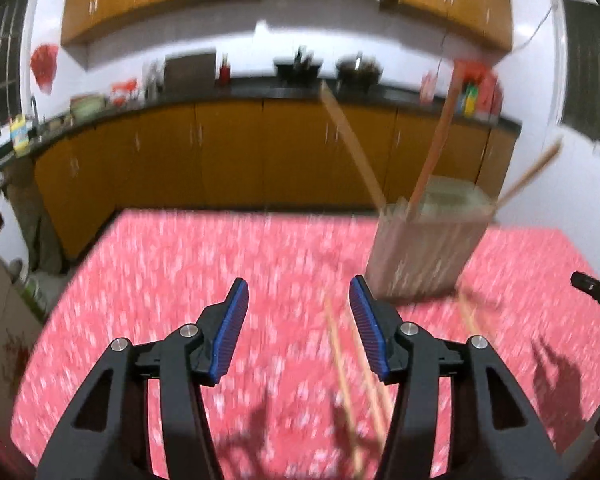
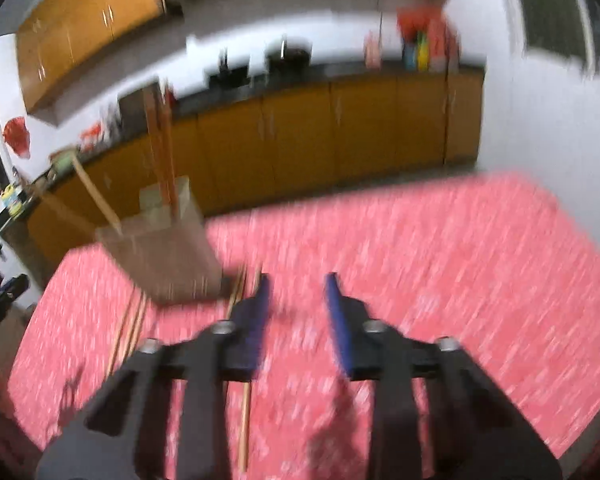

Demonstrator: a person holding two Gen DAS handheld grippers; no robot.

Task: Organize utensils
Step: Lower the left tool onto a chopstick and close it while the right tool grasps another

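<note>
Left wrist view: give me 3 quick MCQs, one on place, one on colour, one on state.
1. Where is the utensil holder?
A. on the table
B. on the counter
C. on the floor

2. What colour is the tablecloth?
A. blue
B. red with white specks
C. green

3. What is between the left hand-held gripper pads?
A. a spoon
B. a chopstick, gripped
C. nothing, the pads stand apart

Key: 1 A, it stands on the cloth; 2 B, the whole cloth shows it; 3 C, only cloth shows in the gap.

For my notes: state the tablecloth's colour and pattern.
Red tablecloth with small white speckles, clearest in the left wrist view.
</note>
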